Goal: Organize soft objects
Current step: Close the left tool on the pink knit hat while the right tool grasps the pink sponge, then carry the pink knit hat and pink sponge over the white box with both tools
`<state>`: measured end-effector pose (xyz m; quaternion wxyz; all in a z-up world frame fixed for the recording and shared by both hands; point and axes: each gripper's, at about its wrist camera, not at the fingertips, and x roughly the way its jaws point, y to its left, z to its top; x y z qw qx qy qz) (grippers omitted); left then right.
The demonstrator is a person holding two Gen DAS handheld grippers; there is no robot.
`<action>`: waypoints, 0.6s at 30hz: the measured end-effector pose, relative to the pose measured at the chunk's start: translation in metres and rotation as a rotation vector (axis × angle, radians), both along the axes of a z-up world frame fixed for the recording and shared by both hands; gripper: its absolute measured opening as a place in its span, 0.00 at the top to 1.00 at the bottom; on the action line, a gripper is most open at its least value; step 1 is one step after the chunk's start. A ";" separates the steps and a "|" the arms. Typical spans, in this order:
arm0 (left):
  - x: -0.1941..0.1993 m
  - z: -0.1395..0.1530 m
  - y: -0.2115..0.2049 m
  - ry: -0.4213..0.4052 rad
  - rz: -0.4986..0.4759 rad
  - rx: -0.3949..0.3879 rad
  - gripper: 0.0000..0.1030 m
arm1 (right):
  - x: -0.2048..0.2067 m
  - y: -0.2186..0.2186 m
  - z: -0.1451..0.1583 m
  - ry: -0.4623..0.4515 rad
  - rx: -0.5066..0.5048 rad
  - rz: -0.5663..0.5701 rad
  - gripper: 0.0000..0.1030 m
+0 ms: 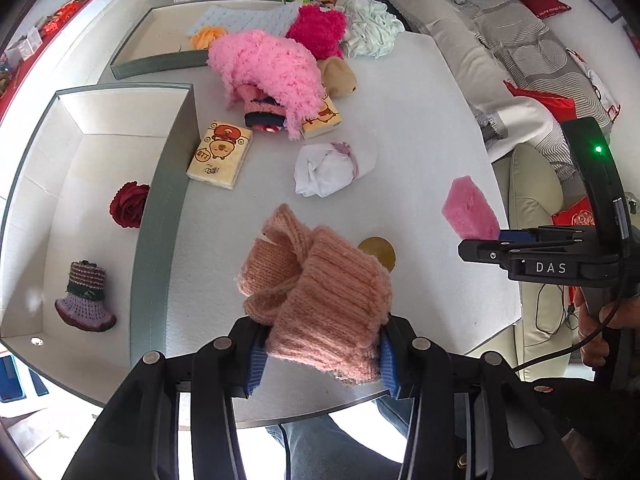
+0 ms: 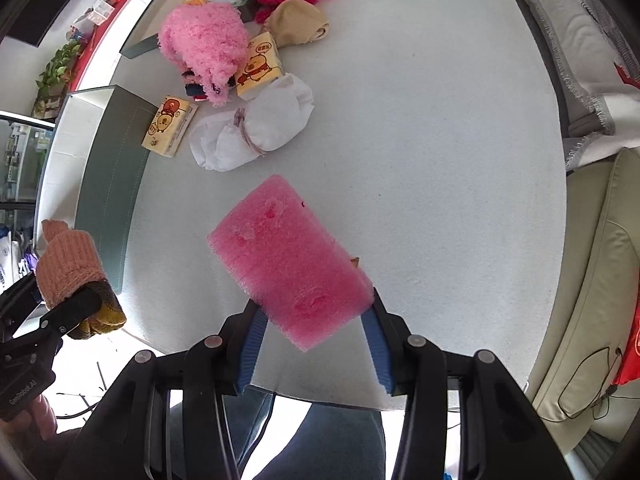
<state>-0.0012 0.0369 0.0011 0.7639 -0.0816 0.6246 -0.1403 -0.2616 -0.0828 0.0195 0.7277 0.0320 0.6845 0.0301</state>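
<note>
The near box point(image 1: 160, 216) stands at the left edge of the desk point(image 1: 420, 128), holding a rose point(image 1: 129, 204) and a knitted doll point(image 1: 86, 300). Just right of its wall, the left hand-held gripper point(image 1: 322, 356) is clamped on a peach knit glove point(image 1: 316, 288), lifted over the desk. The box lies to this gripper's left, and the left hand is the nearer one. Farther right, the right hand-held gripper point(image 2: 316, 340) pinches a pink sponge point(image 2: 290, 260), its long axis pointing away toward the pile.

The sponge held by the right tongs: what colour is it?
Bright pink; the sponge shows best in the right wrist view.
</note>
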 end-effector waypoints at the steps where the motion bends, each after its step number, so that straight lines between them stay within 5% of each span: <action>1: 0.000 0.001 0.002 -0.008 0.006 -0.001 0.55 | 0.000 0.005 0.003 -0.004 -0.008 0.013 0.51; 9: -0.007 0.012 0.024 -0.087 0.090 0.019 0.55 | 0.007 0.043 0.011 -0.037 -0.060 0.117 0.51; 18: -0.017 0.031 0.086 -0.162 0.303 0.053 0.55 | 0.026 0.093 0.034 -0.086 -0.049 0.233 0.51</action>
